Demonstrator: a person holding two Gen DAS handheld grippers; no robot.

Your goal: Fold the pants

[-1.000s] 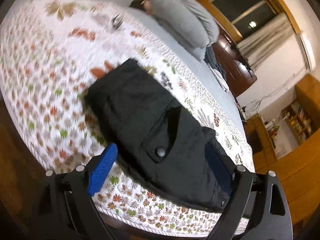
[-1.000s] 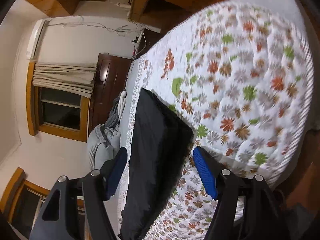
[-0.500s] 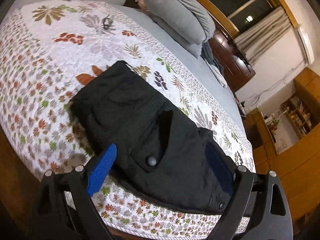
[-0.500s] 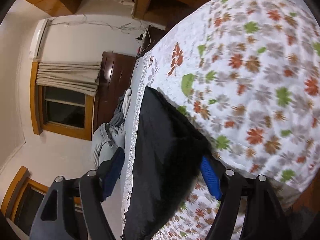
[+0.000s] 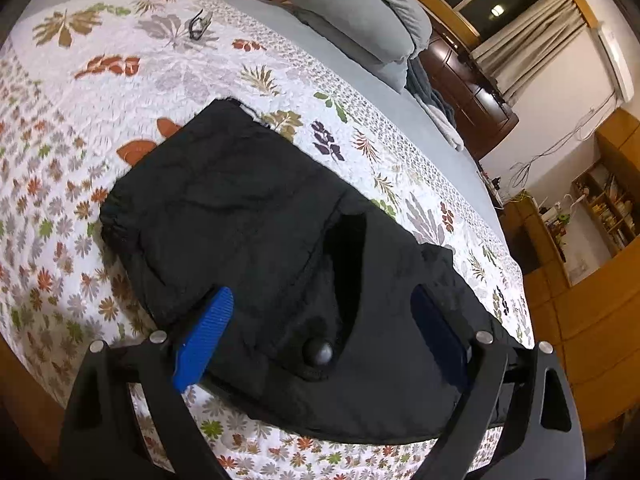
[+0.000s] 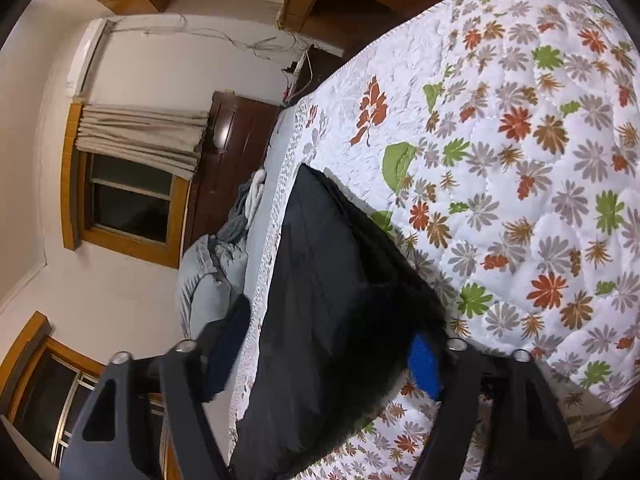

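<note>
The left hand-held gripper (image 5: pixel 322 326) stands wide open, its two blue pads on either side of the black pants (image 5: pixel 256 220) – it grips nothing; a round button (image 5: pixel 317 352) on a pocket flap lies between them. The right hand-held gripper (image 6: pixel 332 350) is also spread wide, the pants' edge (image 6: pixel 336 300) between its fingers but not pinched. The pants lie folded on the bed's flowered quilt (image 5: pixel 80 92); grey pillows (image 5: pixel 356 12) sit beyond.

Bare quilted bed (image 5: pixel 80 128) spreads left of the black pants (image 5: pixel 248 216), open for passage; the grey pillow (image 5: pixel 360 12) (at the far edge) and a small dark object (image 5: pixel 199 26) stand beyond.
</note>
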